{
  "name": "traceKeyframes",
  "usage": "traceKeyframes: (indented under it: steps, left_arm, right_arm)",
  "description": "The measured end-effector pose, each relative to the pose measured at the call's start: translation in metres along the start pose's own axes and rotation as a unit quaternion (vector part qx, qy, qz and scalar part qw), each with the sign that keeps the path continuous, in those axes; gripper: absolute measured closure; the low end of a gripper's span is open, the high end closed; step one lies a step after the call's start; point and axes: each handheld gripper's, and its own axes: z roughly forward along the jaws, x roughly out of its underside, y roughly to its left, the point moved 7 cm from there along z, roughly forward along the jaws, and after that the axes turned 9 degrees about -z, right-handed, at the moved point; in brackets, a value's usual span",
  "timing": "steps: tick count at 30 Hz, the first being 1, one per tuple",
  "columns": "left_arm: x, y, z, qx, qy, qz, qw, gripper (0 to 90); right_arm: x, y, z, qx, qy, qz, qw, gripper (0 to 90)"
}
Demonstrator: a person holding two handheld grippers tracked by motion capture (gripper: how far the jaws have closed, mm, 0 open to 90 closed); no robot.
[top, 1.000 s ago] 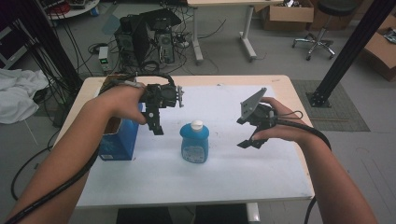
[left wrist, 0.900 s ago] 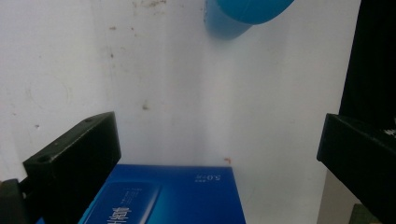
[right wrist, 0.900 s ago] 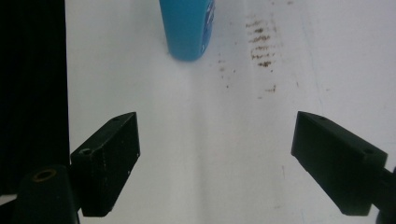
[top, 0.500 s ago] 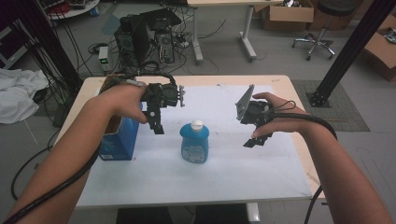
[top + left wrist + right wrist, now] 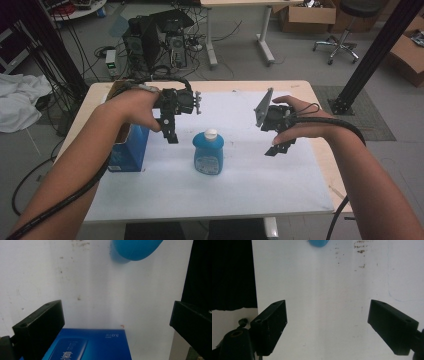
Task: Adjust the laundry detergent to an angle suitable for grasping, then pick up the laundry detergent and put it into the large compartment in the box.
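Left tongs [image 5: 171,131]: you hold them above the surface [image 5: 240,180], jaws wide apart, nothing between.
Right tongs [image 5: 280,145]: also above the surface, jaws wide apart, nothing between.
Blue bottle [image 5: 208,152]: upright between your two tongs, white cap on top.
Blue box [image 5: 129,149]: under your left forearm, near the bottle.

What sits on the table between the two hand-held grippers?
A blue plastic bottle with a white cap stands between the left hand-held gripper and right hand-held gripper, seen in the high view.
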Motion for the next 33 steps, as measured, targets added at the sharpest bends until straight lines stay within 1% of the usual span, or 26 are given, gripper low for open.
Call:
traceKeyframes:
  steps: [2, 5, 6, 8, 10, 19, 21, 24, 26, 28, 33]
  left_arm:
    - [0.000, -0.001, 0.000, 0.000, 0.002, 0.001, 1.0000, 0.1]
    - [0.000, -0.001, -0.001, -0.002, 0.004, 0.001, 1.0000, 0.1]
    - [0.000, -0.002, -0.001, -0.002, 0.000, -0.001, 1.0000, 0.1]
    - [0.001, -0.002, -0.003, -0.003, 0.004, -0.001, 1.0000, 0.1]
    - [0.001, -0.003, -0.005, -0.002, 0.001, -0.002, 1.0000, 0.1]
    - [0.004, -0.004, -0.006, -0.005, -0.004, 0.001, 1.0000, 0.1]
    - [0.006, -0.004, -0.005, -0.002, -0.009, -0.003, 1.0000, 0.1]
    - [0.009, -0.001, -0.004, -0.003, -0.006, -0.005, 1.0000, 0.1]
    - [0.011, 0.000, -0.004, -0.002, -0.010, -0.006, 0.9999, 0.1]
    - [0.012, 0.001, -0.006, -0.002, -0.008, -0.007, 0.9999, 0.1]
    - [0.011, 0.002, -0.010, -0.007, -0.007, -0.002, 0.9999, 0.1]
  right_arm:
    - [0.001, 0.000, -0.001, -0.003, 0.009, -0.002, 1.0000, 16.0]
    - [-0.001, 0.000, -0.003, -0.004, 0.009, -0.004, 0.9999, 16.0]
    - [-0.001, -0.001, -0.003, -0.004, 0.009, -0.004, 0.9999, 15.9]
    - [-0.002, -0.001, -0.002, -0.004, 0.010, -0.004, 0.9999, 16.0]
    - [-0.001, -0.001, -0.002, -0.002, 0.014, -0.004, 0.9999, 16.1]
    - [-0.002, -0.002, -0.006, 0.004, 0.006, 0.001, 1.0000, 15.9]
    - [-0.002, -0.003, -0.004, 0.003, 0.007, 0.001, 1.0000, 15.9]
    - [-0.004, -0.005, -0.001, -0.003, 0.011, 0.000, 0.9999, 16.1]
    - [-0.005, -0.006, -0.001, -0.003, 0.011, 0.000, 0.9999, 16.1]
    - [-0.006, -0.008, -0.001, -0.002, 0.009, 0.001, 1.0000, 16.0]
    - [-0.005, -0.009, -0.003, -0.003, 0.009, 0.002, 1.0000, 16.0]
